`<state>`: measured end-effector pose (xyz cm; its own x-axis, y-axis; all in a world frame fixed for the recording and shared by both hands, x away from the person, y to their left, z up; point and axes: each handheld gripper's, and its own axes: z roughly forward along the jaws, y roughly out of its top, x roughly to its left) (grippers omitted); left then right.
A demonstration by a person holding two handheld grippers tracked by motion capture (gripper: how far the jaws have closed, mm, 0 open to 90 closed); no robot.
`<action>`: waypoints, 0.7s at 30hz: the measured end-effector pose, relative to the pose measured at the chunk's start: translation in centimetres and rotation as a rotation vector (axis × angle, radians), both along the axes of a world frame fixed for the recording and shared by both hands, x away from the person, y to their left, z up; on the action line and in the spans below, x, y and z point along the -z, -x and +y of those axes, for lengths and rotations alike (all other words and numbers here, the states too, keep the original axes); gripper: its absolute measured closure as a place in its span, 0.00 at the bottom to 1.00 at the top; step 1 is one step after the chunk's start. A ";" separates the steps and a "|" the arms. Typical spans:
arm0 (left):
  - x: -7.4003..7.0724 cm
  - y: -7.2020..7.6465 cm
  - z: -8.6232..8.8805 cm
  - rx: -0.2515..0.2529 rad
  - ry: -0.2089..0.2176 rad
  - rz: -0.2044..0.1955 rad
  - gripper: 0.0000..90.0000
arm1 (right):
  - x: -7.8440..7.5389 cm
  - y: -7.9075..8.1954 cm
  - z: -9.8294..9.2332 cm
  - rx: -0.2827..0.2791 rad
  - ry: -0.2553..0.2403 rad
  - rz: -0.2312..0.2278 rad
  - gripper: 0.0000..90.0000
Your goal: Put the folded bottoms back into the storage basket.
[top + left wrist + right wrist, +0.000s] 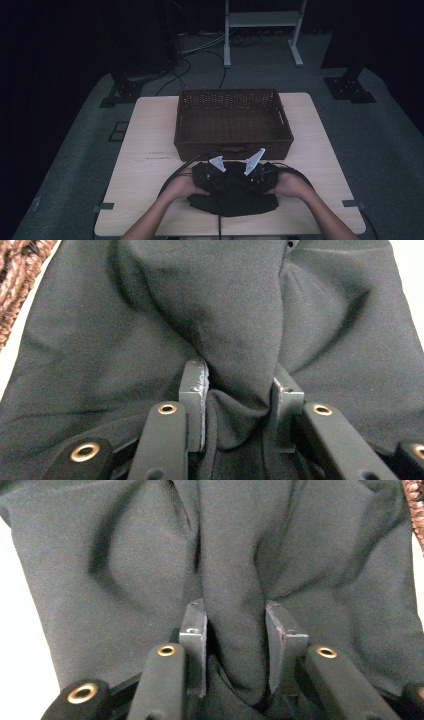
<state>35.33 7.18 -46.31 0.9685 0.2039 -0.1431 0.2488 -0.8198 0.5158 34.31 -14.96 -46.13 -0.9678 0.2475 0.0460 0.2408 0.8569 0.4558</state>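
A pale wooden table (145,145) carries a wicker basket (233,145) and black cloth (235,197).

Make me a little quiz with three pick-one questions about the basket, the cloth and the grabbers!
1. Where is the basket?
A. beyond the black cloth
B. on the floor
C. on top of the cloth

2. What colour is the basket?
A. white
B. brown
C. blue

3. What are the left gripper and the right gripper doing?
A. standing wide open, away from the cloth
B. both pinching folds of cloth
C. holding the basket

Answers: 1 A, it sits on the table past the cloth; 2 B, brown wicker; 3 B, cloth bunches between each pair of jaws.
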 end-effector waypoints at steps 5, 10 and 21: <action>-0.3 0.3 0.0 0.015 0.002 -0.024 0.77 | -0.2 0.2 -0.1 -0.007 -0.012 -0.026 0.78; -0.5 0.4 0.2 0.014 0.012 -0.031 0.78 | -0.5 0.1 -0.5 -0.003 -0.037 -0.015 0.79; -2.4 0.9 0.2 0.031 0.012 -0.080 0.79 | -2.4 0.7 -1.1 -0.005 -0.084 -0.045 0.80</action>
